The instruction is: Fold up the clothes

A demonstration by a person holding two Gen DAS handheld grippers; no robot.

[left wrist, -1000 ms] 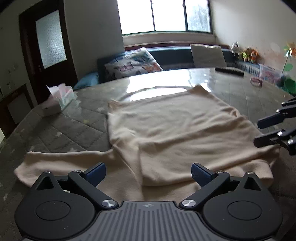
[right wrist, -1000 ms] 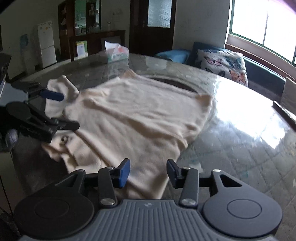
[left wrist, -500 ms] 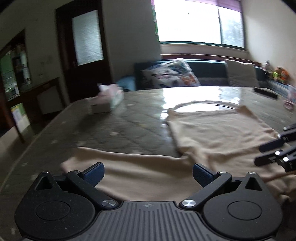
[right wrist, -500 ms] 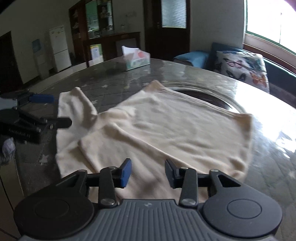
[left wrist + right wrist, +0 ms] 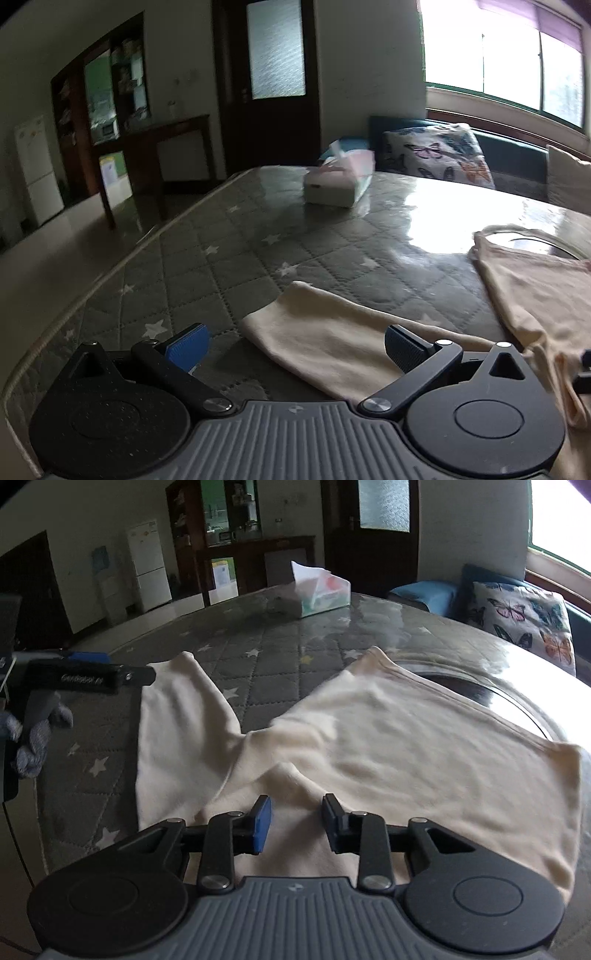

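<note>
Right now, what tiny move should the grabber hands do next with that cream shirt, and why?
Probably ease the left gripper down so its fingers close on the cuff of the long sleeve. The cream knit shirt lies flat on the grey quilted table with that sleeve spread out sideways, unfolded, and the left fingers stand wide open just over its end. The right gripper is closing above the shirt's body.

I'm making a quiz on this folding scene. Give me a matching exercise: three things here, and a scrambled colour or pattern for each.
Things:
1. garment
2. cushion
3. table cover

Looks:
a. grey quilted with white stars
b. plain cream
c. butterfly print

Pairs: 1-b, 2-c, 3-a
</note>
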